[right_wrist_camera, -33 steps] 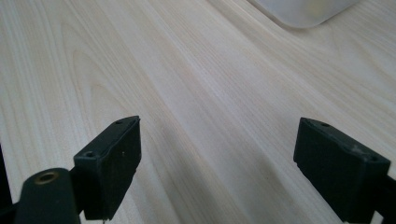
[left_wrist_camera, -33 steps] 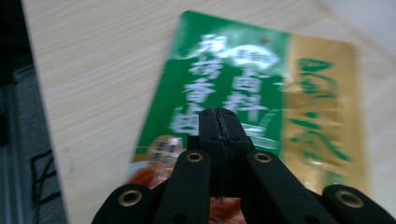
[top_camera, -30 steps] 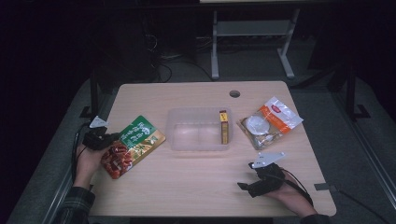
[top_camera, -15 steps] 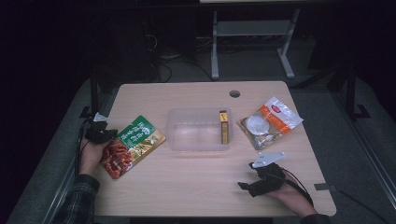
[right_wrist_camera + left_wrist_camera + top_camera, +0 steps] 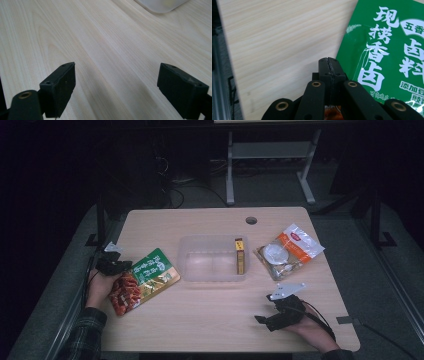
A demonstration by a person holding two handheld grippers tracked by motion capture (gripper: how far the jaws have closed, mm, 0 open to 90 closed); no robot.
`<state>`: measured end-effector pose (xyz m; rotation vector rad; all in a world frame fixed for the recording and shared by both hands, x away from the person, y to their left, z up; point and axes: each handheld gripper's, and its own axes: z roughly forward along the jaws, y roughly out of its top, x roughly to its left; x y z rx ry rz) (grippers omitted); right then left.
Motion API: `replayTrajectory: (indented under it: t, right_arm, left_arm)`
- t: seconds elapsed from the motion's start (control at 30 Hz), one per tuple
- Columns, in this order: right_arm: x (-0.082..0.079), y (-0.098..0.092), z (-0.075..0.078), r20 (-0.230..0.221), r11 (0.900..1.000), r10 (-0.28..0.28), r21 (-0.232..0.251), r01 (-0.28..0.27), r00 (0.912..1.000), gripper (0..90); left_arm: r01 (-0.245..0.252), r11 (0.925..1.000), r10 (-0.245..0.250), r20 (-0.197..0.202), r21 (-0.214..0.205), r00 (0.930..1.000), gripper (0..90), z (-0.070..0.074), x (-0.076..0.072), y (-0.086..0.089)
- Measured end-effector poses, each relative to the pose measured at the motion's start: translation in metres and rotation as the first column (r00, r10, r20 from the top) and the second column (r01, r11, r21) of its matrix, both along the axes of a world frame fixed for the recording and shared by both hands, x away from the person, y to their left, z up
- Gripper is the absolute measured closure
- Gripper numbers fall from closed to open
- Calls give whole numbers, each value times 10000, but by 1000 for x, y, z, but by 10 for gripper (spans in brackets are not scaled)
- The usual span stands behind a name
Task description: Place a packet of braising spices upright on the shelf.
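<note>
Wooden table [image 5: 210, 320]: green-red pouch [image 5: 145, 280], clear tray [image 5: 210, 262], white-orange bag [image 5: 290, 251].

The left gripper [image 5: 114, 266] sits at about nine o'clock on the table, its jaws pressed tightly together and pointing toward three o'clock. The left hand [image 5: 101, 287] grips it from behind, a plaid sleeve [image 5: 82, 337] trailing toward seven o'clock. The right gripper [image 5: 270, 312] rests near five o'clock, jaws spread wide apart and nothing between them, held by the right hand [image 5: 312, 330].
</note>
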<state>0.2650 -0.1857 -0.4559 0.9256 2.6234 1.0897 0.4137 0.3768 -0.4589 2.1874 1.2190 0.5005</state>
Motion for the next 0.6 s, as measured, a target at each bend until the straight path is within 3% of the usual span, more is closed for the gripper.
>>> replayTrajectory:
  t: [0.17,0.4,0.6]
  right_arm:
    - [-1,0,0,18,10000,29,-11,-29,10000,147]
    - [-1,0,1,45,9999,97,-32,-97,9999,147]
    - [-1,0,0,1,9999,97,-35,-97,10000,147]
  left_arm:
    - [584,9983,-583,-231,7,9980,900,2,-8,-11]
    - [1138,9926,-1161,-568,-424,9916,900,3,-22,-18]
    - [1270,9909,-1293,-556,-442,9900,900,3,-22,-23]
